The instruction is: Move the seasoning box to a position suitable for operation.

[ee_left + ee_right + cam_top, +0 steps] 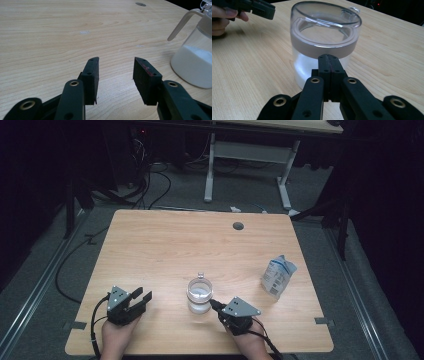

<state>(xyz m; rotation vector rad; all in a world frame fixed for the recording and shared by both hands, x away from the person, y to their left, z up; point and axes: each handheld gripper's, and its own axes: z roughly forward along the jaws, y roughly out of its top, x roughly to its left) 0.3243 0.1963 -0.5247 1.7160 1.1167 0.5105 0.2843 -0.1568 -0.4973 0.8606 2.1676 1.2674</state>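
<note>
A clear glass jar [200,295] with a clear lid and a white powder in its lower part stands near the front middle of the wooden table [175,245]. My right gripper [214,304] is shut with nothing between its pads, its tips just short of the jar [325,47] at its near side. My left gripper [141,296] rests open at the front left, jaws apart over bare wood [115,75]. The jar [195,57] with its pale handle stands to that gripper's right.
A blue and white pouch [278,276] stands upright near the table's right edge. A round cable hole [238,226] is at the far middle. Beyond the table stand a white desk frame [250,155] and floor cables [145,185].
</note>
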